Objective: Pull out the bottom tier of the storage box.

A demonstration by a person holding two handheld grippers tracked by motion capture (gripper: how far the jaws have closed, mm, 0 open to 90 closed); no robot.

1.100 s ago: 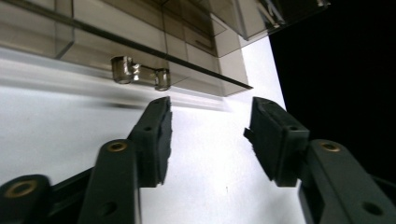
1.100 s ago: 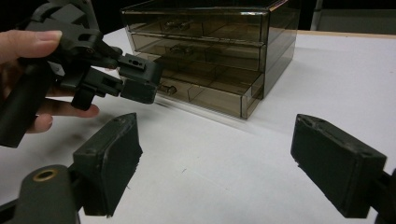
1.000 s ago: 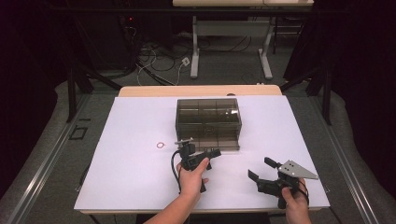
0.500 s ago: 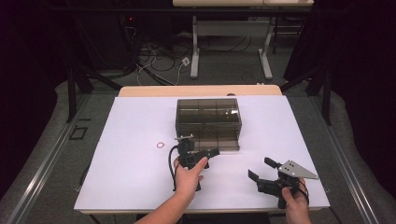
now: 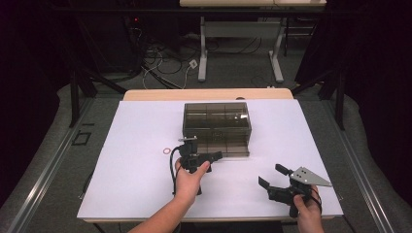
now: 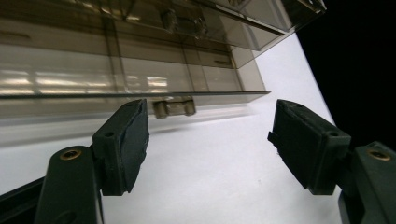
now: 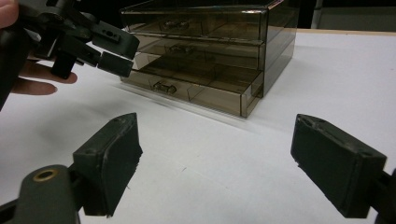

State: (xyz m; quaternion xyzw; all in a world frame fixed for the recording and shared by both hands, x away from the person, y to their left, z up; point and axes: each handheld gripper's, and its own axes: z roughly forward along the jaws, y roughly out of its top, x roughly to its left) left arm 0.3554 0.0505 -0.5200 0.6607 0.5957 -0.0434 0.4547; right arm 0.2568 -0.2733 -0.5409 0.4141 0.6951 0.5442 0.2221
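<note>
Here the white tabletop (image 5: 136, 194) carries a smoke-tinted clear drawer cabinet (image 5: 216, 127) that stands near its middle, toward the far edge. The cabinet has three drawers stacked one over another, and the bottom drawer (image 5: 228, 149) is pulled out a little toward the person, its front standing proud of the two above. In the left gripper view that drawer's small handle (image 6: 173, 107) sits just beyond the claw tips, between them but untouched.

The left claw (image 5: 206, 158) hovers just in front of the bottom drawer's left part, held in the person's left hand (image 5: 190, 178); its jaws have just been opening and stand released, with only bare tabletop between them. The right claw (image 5: 272, 175) rests well apart from the cabinet, near the front right of the tabletop, jaws spread wide and gripping nothing.

A small red ring (image 5: 165, 151) lies on the tabletop just left of the left claw.
</note>
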